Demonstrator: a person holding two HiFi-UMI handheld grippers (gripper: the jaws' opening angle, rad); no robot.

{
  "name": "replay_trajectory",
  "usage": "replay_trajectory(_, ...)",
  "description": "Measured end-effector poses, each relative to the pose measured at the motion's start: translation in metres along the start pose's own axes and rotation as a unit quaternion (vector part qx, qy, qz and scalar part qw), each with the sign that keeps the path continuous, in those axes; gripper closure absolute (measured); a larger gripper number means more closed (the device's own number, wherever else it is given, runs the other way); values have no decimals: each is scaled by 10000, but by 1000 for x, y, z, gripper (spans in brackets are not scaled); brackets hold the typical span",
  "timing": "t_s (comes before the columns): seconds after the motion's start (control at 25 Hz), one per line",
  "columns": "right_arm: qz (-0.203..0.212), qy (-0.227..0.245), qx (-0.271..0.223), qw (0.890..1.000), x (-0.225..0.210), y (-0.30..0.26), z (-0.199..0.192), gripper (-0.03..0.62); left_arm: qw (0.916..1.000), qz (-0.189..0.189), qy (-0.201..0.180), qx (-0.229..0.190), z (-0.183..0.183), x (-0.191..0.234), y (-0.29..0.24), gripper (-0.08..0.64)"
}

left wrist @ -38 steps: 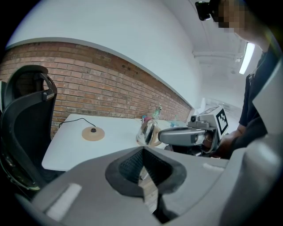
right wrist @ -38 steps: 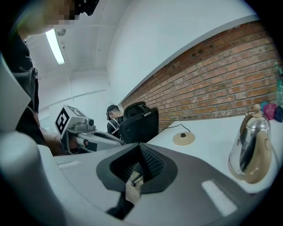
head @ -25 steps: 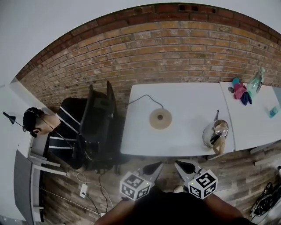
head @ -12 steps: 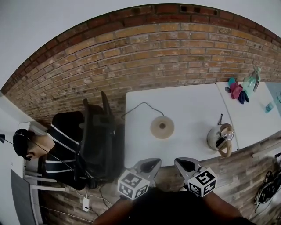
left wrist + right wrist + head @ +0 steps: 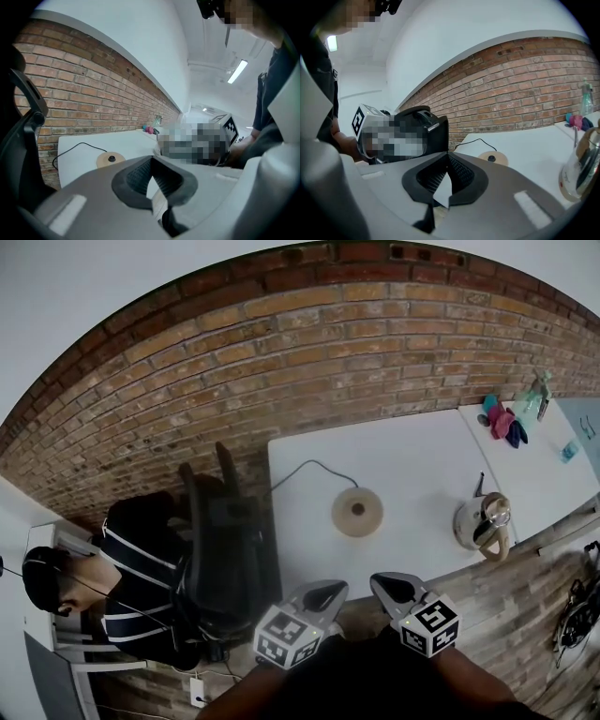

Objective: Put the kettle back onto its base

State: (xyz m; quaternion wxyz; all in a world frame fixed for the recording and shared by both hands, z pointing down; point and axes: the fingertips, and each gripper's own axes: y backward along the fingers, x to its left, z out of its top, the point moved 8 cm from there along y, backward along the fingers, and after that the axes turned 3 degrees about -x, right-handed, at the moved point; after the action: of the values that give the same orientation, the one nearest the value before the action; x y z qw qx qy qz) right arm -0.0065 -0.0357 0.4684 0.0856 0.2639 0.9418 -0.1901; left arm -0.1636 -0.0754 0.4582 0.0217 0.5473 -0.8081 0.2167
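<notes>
The steel kettle [image 5: 482,522] with a tan handle stands on the white table [image 5: 412,465] near its right front corner. It also shows at the right edge of the right gripper view as the kettle [image 5: 580,169]. Its round tan base [image 5: 357,512] lies apart from it, mid-table, with a black cord running back to the wall. Both gripper views show the base [image 5: 111,159] [image 5: 492,158]. My left gripper [image 5: 328,595] [image 5: 153,183] and right gripper [image 5: 393,588] [image 5: 447,182] hang side by side short of the table's front edge. Both are shut and hold nothing.
A seated person in a striped black top [image 5: 141,582] and a black office chair [image 5: 225,540] are left of the table. A second white table [image 5: 553,474] adjoins on the right, with a pink cloth [image 5: 500,418] and a bottle [image 5: 535,392]. A brick wall [image 5: 281,371] runs behind.
The head view has swung: table, base and kettle sit further right in the picture, and the seated person has slid down-left. Both grippers remain shut, side by side below the table edge.
</notes>
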Motion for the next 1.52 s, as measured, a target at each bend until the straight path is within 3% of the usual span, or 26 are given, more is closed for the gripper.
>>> replay_trajectory(0.32, -122, 32, 116, 9999, -10, -2, 0, 565, 10000, -47, 27, 29, 0, 11, -8, 558)
replay_trajectory(0.72, -253, 174, 153, 9994, -45, 24, 5, 565, 9999, -115, -33, 8, 11, -5, -44, 558)
replay_trajectory(1.12, -1281, -47, -12, 9917, -114, 95, -10, 565, 9957, -783, -438, 233, 28, -49, -125, 558)
replay_trajectory(1.36, -2218, -48, -199, 9749, -164, 158, -19, 563, 9902, -1099, -757, 411, 37, -80, -171, 558)
replay_trajectory(1.52, -2633, -164, -262, 9642, -193, 194, -27, 534, 9869, -1269, -846, 533, 39, -100, -196, 558)
